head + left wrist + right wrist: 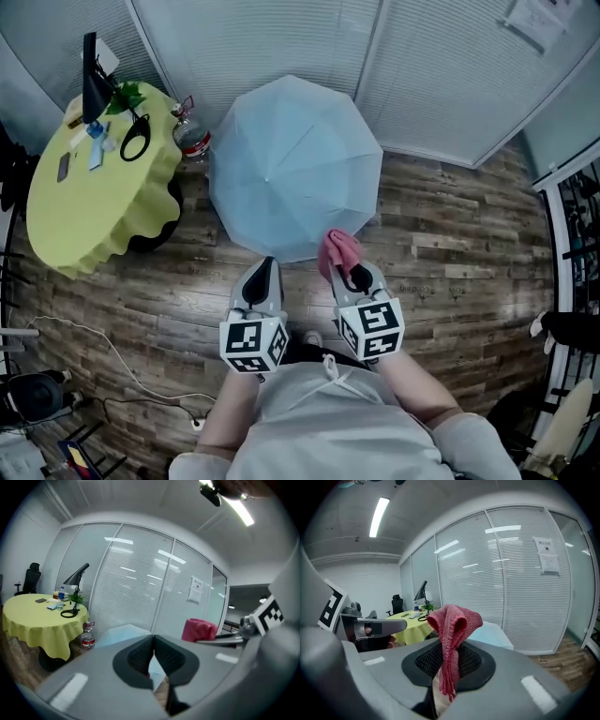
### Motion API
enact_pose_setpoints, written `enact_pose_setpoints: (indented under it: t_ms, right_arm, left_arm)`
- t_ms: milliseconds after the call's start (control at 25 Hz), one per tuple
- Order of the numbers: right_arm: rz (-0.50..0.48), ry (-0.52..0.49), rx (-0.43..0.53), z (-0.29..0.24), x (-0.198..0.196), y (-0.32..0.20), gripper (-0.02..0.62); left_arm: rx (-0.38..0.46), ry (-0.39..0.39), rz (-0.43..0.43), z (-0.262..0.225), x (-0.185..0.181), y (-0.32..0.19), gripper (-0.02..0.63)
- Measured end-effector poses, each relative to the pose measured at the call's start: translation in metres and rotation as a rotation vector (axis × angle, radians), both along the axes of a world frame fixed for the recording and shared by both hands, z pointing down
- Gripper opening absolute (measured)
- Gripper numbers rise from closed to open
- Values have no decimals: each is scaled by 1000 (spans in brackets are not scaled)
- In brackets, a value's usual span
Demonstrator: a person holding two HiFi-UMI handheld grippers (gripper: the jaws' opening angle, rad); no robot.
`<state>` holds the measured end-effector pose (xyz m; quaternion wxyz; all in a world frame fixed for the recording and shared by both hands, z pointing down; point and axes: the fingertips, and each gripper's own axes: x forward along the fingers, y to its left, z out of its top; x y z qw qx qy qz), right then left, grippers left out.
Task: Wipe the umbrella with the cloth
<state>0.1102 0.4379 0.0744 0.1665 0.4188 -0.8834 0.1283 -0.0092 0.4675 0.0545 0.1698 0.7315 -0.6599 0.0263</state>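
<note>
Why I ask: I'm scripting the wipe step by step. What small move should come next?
Probably lower the right tool forward until the cloth rests on the umbrella. The cloth is already clamped in that tool and sits at the open canopy's near edge; contact isn't clear.

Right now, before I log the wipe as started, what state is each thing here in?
umbrella: open, canopy up, resting on the floor.
cloth: bunched, clamped in the right gripper.
right gripper: shut on the cloth.
left gripper: shut, nothing in it.
bottle: upright on the floor.
</note>
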Motion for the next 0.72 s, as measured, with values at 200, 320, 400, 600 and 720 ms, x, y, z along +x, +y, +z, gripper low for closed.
enact_pose_setpoints:
  t_ms: [200,320,400,600,720]
  right_arm:
    - [16,5,-13,10,-10,-73,57]
    - [43,15,-21,15,-28,-122,57]
    - [69,22,-34,18,-45,-157,57]
    - [89,48,-57,23,-97,-246,58]
    - [94,65,-66,32,-130,-290,58]
  left_arm:
    - [-23,4,-1,13,-19,-74,8]
    - [-26,14,21,15,-40,-127,8]
    - [-26,19,42,15,-56,-164,8]
    - [-35,37,64,15,-115,-263,8]
    - [-42,46,69,21,-154,-305,8]
